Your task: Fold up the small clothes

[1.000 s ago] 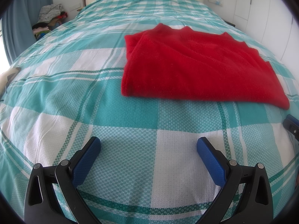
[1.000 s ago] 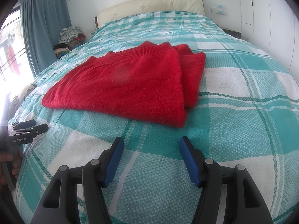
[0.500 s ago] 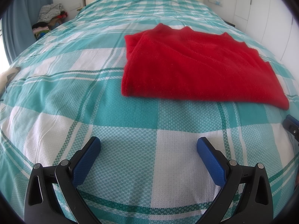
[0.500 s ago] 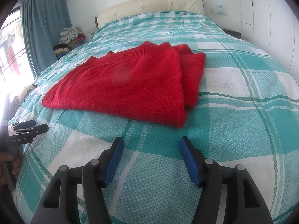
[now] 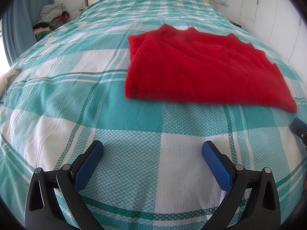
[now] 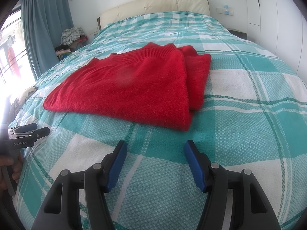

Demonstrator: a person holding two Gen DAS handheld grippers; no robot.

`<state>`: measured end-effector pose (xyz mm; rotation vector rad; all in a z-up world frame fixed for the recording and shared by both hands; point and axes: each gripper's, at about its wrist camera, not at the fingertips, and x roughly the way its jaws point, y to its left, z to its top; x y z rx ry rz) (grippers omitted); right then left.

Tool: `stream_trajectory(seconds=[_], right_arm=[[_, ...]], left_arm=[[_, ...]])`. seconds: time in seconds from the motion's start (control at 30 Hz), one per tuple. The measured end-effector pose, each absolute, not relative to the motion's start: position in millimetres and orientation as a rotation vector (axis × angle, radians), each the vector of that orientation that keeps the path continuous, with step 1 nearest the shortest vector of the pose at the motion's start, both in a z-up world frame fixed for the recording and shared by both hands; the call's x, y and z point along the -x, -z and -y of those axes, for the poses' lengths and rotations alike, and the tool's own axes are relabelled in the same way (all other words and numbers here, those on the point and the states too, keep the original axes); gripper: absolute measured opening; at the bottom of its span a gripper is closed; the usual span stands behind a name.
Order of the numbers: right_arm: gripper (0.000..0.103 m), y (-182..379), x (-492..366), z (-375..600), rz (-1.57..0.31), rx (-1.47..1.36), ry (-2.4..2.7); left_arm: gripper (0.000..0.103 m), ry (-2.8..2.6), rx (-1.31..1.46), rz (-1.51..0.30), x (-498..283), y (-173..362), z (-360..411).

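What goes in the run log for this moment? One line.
red sweater: folded on bed | left gripper: open, empty | right gripper: open, empty

A home bedroom, shown by a wide bed (image 6: pixel 239 99) under a teal-and-white checked cover, a padded cream headboard (image 6: pixel 153 4) against a white wall, blue-grey curtains (image 6: pixel 44 32) at a bright window, a heap of clothes (image 6: pixel 72 39) in the corner and white wardrobe doors (image 6: pixel 276 15)

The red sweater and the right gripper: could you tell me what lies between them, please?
Only bare checked bedspread separates the open right gripper from the folded red sweater, as the right wrist view shows.
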<state>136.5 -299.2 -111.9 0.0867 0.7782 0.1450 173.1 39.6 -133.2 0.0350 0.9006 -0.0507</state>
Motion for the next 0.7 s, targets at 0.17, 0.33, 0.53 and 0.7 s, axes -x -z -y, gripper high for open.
stream_trajectory(seconds=[0.17,0.33,0.53,0.7], right_arm=[[0.063,112,-136,299,-0.778,-0.087,-0.145],[0.063,112,-136,299,-0.777,-0.088,-0.146],[0.063,106,-134,295,-0.775,-0.107,-0.152],[0.063,71,-144,318,-0.756,-0.23,-0.157]], left_arm=[[0.103,0.053,-0.027,-0.896,-172,132,-40],[0.103,0.073,-0.006,-0.863,-165,125,-39],[0.102,0.104,0.044,-0.8,-157,106,-46],[0.102,0.065,0.081,-0.725,-152,82,-66]])
